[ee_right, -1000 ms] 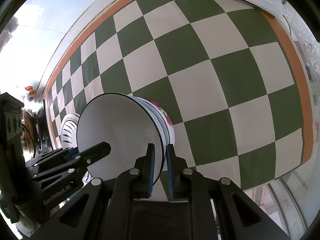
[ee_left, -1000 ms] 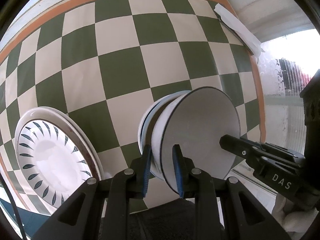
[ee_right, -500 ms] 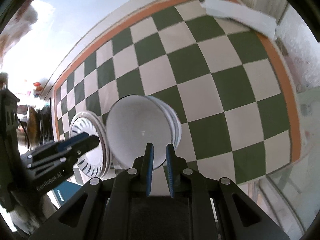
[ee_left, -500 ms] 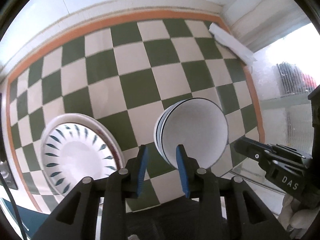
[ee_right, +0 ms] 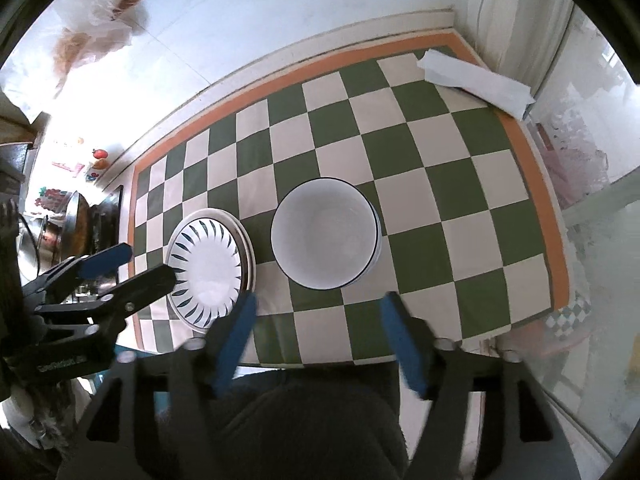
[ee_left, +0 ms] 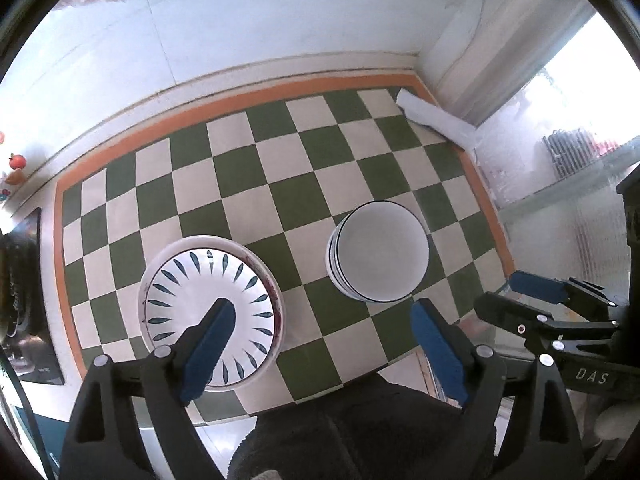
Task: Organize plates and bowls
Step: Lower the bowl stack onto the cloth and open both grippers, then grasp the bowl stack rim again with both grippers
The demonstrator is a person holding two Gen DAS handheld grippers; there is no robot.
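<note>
Both tools lifted off bowl stack (ee_left: pixel 378 254), left tool (ee_left: pixel 322 330) and right tool (ee_right: pixel 320 330) opening, spread, empty

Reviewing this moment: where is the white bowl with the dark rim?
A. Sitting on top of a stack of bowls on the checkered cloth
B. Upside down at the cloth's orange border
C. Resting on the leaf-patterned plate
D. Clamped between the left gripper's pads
A. The white bowl sits upright, nested on the stack of bowls on the checkered cloth, beside the leaf-patterned plate, not on it; nothing is between either gripper's pads.
</note>
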